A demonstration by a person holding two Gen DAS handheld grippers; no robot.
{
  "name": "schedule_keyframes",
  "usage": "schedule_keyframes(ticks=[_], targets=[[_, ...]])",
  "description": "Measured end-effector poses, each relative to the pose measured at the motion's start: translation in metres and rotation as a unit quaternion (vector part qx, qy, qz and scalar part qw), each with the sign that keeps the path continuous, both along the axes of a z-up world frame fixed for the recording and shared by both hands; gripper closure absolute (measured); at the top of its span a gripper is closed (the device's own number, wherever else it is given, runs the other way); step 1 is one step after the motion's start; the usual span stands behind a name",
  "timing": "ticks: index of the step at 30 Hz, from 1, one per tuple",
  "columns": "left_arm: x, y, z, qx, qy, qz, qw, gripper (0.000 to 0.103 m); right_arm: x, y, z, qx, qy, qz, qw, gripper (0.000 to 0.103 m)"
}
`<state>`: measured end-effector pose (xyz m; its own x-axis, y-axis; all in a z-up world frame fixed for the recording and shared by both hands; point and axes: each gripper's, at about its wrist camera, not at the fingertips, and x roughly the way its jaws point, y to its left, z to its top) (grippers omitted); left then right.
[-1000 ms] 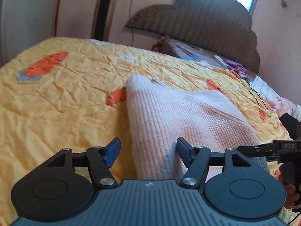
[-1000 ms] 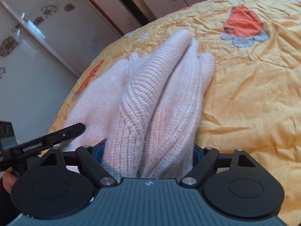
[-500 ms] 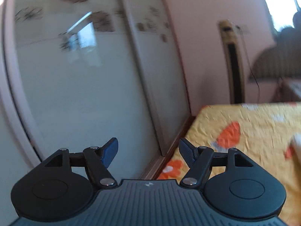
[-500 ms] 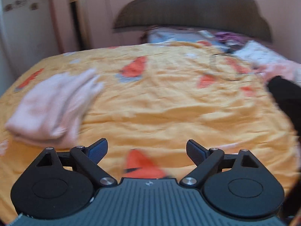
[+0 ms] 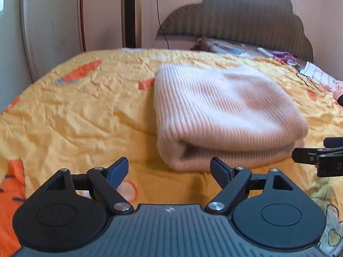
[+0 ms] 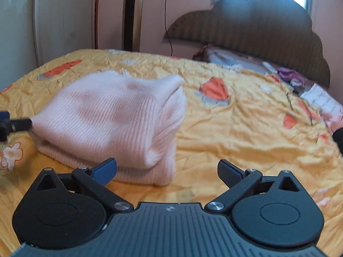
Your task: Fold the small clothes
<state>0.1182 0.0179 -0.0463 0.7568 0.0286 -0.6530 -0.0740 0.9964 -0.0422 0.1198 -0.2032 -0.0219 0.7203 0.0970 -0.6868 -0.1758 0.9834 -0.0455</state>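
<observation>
Pink knit sweater [image 5: 225, 111] sits folded in a thick stack on the bed [image 5: 75, 111], yellow sheet, mid-bed. Soft, light, ribbed; looks grippy, layers will slump if lifted by one edge. Best pinch: the rolled near edge, through all layers. Left claw [image 5: 169, 171] is spread wide, holding nothing, just short of that near edge. Right claw [image 6: 167, 171] also spread and holding nothing, at the sweater's near right corner. Fold looks done.

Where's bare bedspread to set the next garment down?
Free: yellow bedspread left of the folded pink knit sweater, and right of it. Crowded: clutter pile below the dark scalloped headboard.
</observation>
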Motion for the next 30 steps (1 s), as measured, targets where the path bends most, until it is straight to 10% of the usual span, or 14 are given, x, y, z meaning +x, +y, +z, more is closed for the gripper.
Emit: schedule_keyframes(ticks=[4,30], targets=[[0.001,-0.011,-0.021,0.013,0.015,0.012,0.9997,0.019,0.009,0.012,-0.036,0.046,0.070,-0.021,0.996,0.002],[0.009,-0.020,-0.034,0.032,0.006,0.016,0.9993,0.000,-0.001,0.026,-0.060,0.029,0.013,-0.052,0.998,0.000]])
